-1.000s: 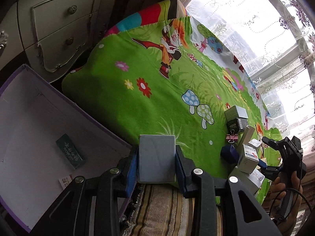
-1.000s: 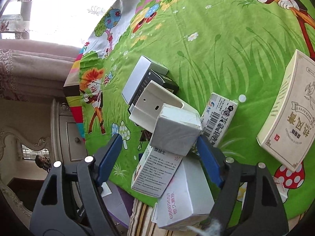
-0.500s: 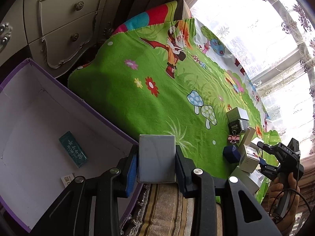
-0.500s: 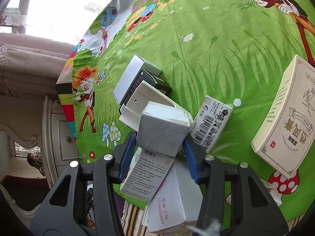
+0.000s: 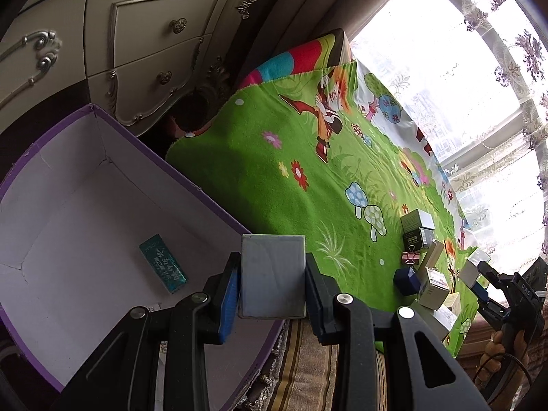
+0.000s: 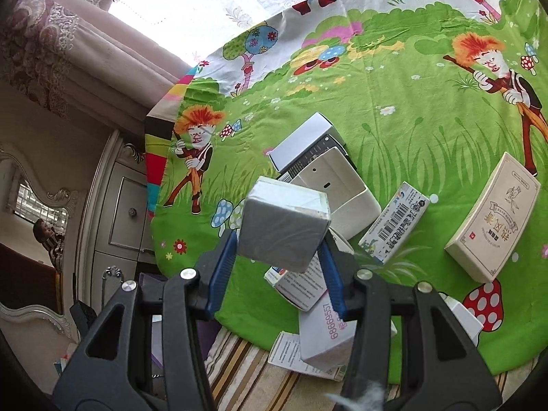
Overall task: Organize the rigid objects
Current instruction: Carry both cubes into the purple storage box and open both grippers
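My left gripper is shut on a flat grey box, held over the near rim of an open purple carton. A teal packet lies on the carton's white floor. My right gripper is shut on a wrapped grey box, held clear above a pile of small boxes on the green cartoon blanket. In the pile are a white box, a barcode box and a box with red digits. The left wrist view shows the right gripper at the far right.
A cream box lies apart at the right. A pink binder clip and a dark blue box sit by the pile. A white dresser stands behind the carton. Striped cloth shows at the blanket's near edge.
The right gripper's jaws closed on the grey box, then lifted it off the pile with a roll. The left gripper carried its box sideways, bringing more of the purple carton into view.
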`<state>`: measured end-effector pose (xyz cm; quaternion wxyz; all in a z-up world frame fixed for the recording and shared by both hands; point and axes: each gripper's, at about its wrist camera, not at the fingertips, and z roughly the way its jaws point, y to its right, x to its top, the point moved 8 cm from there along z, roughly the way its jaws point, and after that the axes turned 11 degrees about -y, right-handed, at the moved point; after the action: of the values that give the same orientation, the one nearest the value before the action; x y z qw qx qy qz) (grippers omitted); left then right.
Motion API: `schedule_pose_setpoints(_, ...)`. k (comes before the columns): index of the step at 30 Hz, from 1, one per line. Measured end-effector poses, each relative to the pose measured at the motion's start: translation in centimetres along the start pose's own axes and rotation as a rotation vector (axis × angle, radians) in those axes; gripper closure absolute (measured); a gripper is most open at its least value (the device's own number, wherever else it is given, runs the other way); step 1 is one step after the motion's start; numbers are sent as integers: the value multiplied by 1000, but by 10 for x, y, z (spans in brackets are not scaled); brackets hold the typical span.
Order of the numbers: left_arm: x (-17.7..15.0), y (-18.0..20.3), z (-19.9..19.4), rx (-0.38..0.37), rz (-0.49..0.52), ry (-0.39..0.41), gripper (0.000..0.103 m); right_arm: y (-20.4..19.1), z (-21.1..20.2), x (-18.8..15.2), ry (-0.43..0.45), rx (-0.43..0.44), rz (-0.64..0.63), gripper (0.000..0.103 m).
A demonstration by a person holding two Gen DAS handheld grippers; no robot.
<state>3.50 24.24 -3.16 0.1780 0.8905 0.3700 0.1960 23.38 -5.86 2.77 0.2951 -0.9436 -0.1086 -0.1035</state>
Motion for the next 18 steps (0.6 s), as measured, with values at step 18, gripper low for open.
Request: schedule_pose_setpoints(18,-11,-96,-31,22,-159,62,67,-196,88,-144,-197,-35,-620,50)
